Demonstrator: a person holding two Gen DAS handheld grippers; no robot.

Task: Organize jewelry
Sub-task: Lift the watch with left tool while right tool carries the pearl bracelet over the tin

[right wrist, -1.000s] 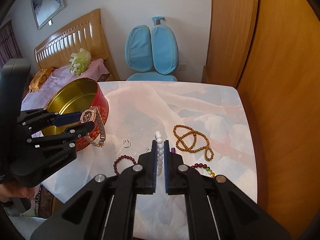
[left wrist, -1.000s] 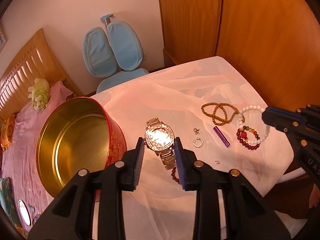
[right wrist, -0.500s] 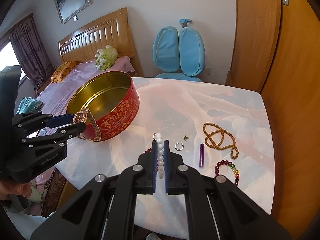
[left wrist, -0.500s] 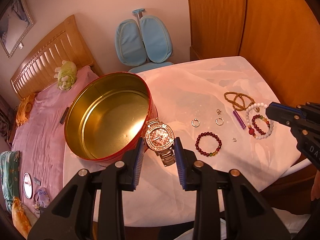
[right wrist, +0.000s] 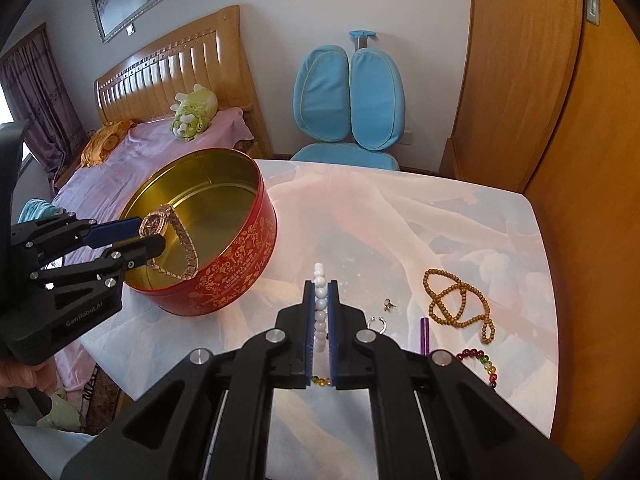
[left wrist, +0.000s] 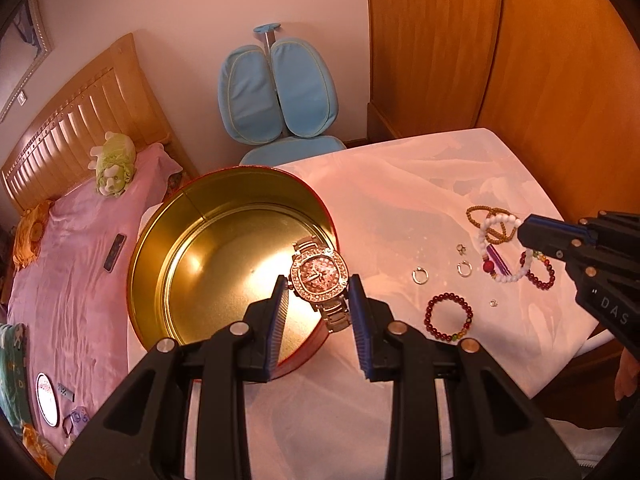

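Left wrist view: left hand-held gripper (left wrist: 318,294) angled down over tin (left wrist: 160,236), clamped on watch (left wrist: 319,276).

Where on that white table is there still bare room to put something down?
The far half of the table, between the red tin and the wardrobe-side edge, is bare. The tin's gold floor is bare too. It is crowded near the front right, around the wooden beads, rings and purple tube.
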